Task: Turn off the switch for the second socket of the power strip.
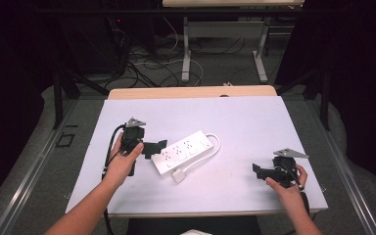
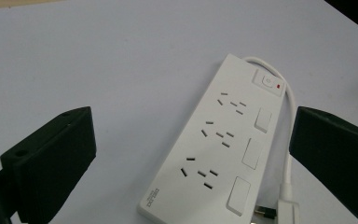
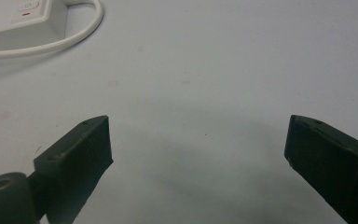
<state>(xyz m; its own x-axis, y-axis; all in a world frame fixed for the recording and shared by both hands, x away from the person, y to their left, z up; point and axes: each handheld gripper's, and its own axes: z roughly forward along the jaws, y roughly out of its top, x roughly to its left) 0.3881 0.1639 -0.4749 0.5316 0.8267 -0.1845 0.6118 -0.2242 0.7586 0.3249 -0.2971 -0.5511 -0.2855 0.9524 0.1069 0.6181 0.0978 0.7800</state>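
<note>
power strip [image 1: 182, 152] counter centre: rigid, light, slick; grip across narrow sides | left gripper [image 1: 154, 148] at its 9 o'clock, jaws spread | right gripper [image 1: 260, 172] at 4 o'clock, jaws spread

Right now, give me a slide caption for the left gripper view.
Open left gripper poised over a white power strip with its cord on a white table.

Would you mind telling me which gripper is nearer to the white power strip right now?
Left. The left gripper sits open right at the power strip, at its near-left end. The right gripper is open too, well off to the strip's right over bare table.
</note>
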